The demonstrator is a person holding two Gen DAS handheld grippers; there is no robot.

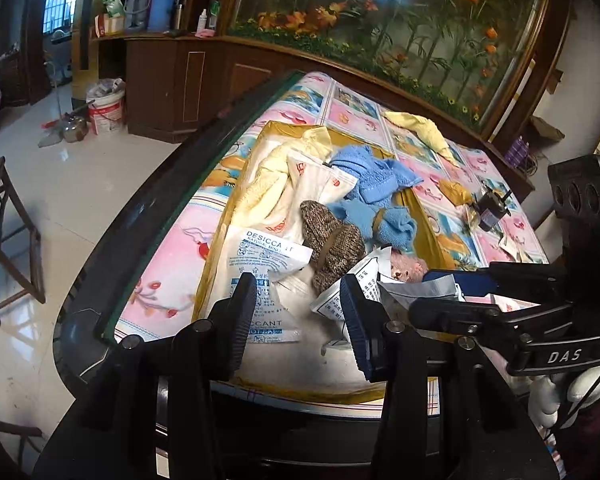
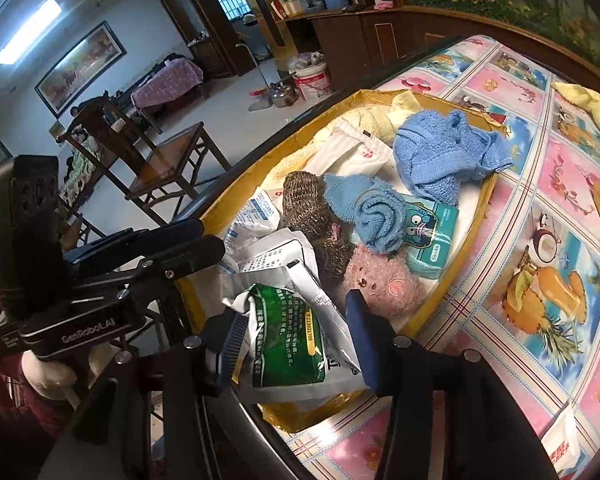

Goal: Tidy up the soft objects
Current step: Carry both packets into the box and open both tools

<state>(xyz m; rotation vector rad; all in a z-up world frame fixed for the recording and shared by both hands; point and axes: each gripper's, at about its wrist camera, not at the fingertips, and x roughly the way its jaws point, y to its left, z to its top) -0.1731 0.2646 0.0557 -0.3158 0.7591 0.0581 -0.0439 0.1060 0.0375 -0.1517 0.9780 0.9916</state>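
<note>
Left wrist view looks down into a shallow yellow-walled box [image 1: 216,252] sitting on a table covered with a pink and blue patterned cloth [image 1: 160,256]. The left gripper [image 1: 298,308] hangs over the box's near end with its fingers spread apart and nothing between them; a white desiccant packet [image 1: 260,256] lies just beyond the fingertips. Deeper in the box sit a brown knitted sock roll [image 1: 332,240], a blue towel [image 1: 368,172] and a pale yellow cloth [image 1: 268,176], piled touching one another. Another yellow cloth [image 1: 424,128] lies on the table outside the box. Right wrist view shows the right gripper [image 2: 296,332] with its fingers apart, a green and white pouch [image 2: 284,340] lying between them; whether the pads touch it I cannot tell. Just past the pouch are a pink plush toy [image 2: 384,284], the sock roll [image 2: 312,216], a rolled blue cloth [image 2: 376,216] and a teal tissue pack [image 2: 436,232].
</note>
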